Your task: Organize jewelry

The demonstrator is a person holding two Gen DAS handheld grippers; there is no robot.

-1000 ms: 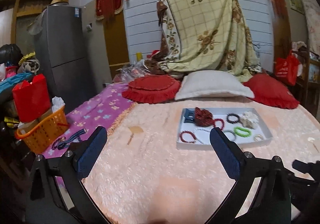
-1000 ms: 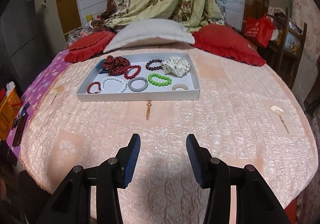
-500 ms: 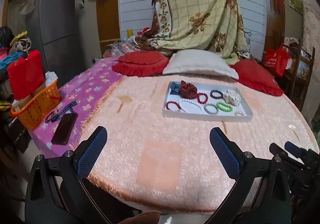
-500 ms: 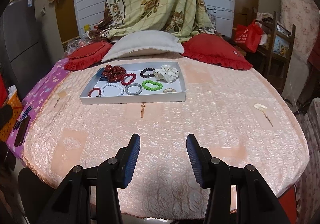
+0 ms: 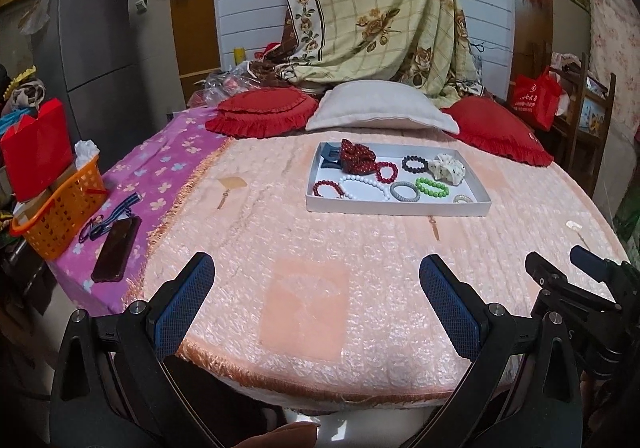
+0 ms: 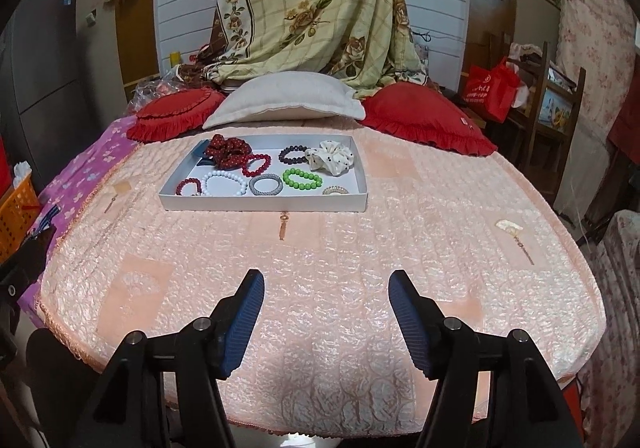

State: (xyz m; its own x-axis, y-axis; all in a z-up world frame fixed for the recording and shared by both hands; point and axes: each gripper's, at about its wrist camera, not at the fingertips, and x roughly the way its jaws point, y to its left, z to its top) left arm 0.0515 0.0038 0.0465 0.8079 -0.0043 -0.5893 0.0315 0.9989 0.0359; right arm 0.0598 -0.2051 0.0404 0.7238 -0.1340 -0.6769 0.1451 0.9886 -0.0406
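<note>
A white tray lies on the pink quilted bed. It holds bead bracelets in red, white, grey, green and dark colours, a red scrunchie, a cream scrunchie and a small gold ring. My left gripper is open and empty, hovering over the bed's near edge, well short of the tray. My right gripper is open and empty, also well short of the tray. It shows at the right edge of the left wrist view.
Two red cushions and a white pillow lie behind the tray. A phone and an orange basket sit at the left on a purple cloth. A wooden chair stands at the right.
Both grippers have pulled back from the tray toward the bed's near edge, so the tray looks farther off. The right gripper's jaws have opened wider. The tray's contents have not moved.
</note>
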